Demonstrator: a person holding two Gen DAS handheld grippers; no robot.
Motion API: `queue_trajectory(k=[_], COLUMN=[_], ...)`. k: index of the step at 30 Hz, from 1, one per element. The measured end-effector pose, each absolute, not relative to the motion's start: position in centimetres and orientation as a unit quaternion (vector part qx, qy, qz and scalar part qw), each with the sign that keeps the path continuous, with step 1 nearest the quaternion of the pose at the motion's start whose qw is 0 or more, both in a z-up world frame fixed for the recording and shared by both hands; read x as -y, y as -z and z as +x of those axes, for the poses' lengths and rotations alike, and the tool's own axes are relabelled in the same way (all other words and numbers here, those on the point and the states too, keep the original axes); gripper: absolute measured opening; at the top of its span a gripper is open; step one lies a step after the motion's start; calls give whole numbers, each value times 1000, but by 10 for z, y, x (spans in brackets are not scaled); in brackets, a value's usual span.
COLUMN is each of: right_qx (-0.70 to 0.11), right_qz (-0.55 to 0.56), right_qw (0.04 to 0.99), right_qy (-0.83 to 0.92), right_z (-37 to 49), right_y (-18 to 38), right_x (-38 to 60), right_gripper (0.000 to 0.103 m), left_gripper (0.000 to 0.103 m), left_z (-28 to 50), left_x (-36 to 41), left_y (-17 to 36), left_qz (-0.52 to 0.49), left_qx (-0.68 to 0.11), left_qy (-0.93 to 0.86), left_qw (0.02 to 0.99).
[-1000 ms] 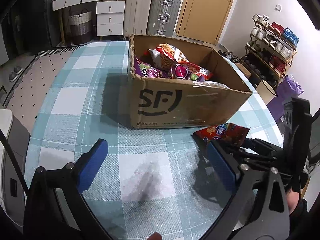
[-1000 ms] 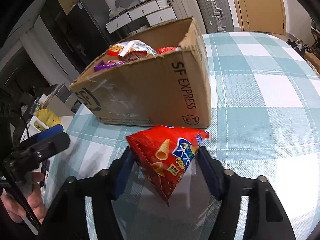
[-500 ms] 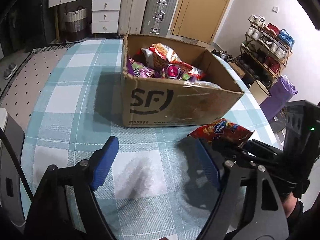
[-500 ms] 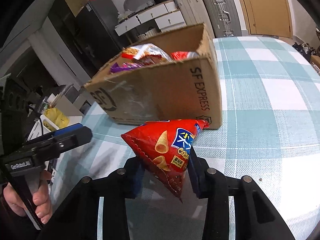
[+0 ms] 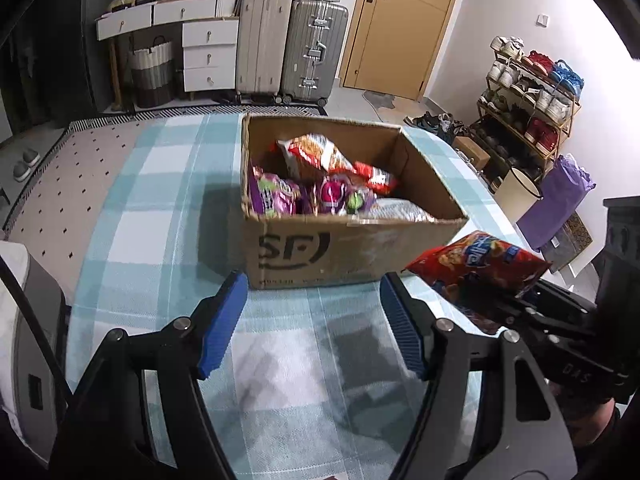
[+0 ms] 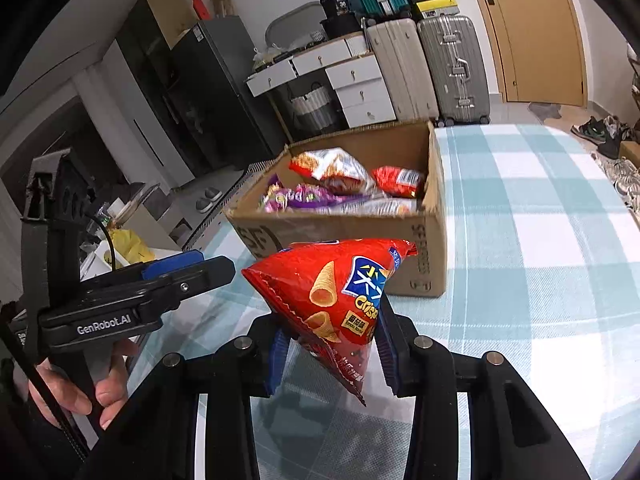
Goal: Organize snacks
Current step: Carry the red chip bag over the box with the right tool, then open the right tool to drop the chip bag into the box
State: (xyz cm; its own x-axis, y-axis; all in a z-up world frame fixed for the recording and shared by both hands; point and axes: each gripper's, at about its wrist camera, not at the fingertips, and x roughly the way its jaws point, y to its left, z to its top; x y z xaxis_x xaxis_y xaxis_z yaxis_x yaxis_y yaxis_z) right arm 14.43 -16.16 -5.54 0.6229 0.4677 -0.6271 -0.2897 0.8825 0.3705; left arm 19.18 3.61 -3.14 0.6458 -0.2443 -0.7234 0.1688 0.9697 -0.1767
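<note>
Right gripper (image 6: 330,356) clenched on lower corner of red foil triangular corn-snack bag (image 6: 334,294); bag clear of teal-and-white checked tablecloth (image 6: 540,264), hanging tilted, bulk above and ahead of the pads. Open brown cardboard shipping box (image 6: 434,240) straight ahead, just past the bag's top edge, already holding purple, red and silver snack packets (image 6: 336,188).

Left gripper (image 5: 310,326) empty, jaws just been closing to about half gap, nothing between them; hovers over bare cloth, box directly ahead.

Step in hand, by my read: carry bag over near wall and drop inside.

- Lift enough for the dangling tip to clear the near rim before pushing forward.
- Grip sits on a seam corner only: no fast swings, likely to slip or rotate.
- Aim for the free gap at the box's right side, beside the red packet.
- Release only once the bag's bulk is past the rim.
- Keep left gripper off to its side, clear of the path.
</note>
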Motion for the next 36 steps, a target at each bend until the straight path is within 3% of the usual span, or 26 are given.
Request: queue_trajectory(k=[5,12,23,29,32,36], right_qx=[-363,-348,-354,-373,-363,-360], right_qz=[107,92,78,76,76,81], right_qw=[901,907,908,905,910,912], right_qy=[-214,-218,-210,-189,-187,-179], right_z=[143,162,232,264,262,259], right_y=[35,12,13,30,34,36], right_x=[163,158,145,150,156,164], right_gripper=[38,38,40,65,68,68], left_gripper=[69,80,82,92,102,102], left_z=[199,225,290,316,314,308], left_x=[-35,-32,-21,-27,-28,-31], left_y=[15,-6,-9,5,8,7], left_qz=[-40,-33,-18,-29,-29,-31], left_qx=[-393,-382,-387,-404,-398,-386], left_qy=[112,110,99,104,100,93], left_qw=[912,917,917,908,912,917])
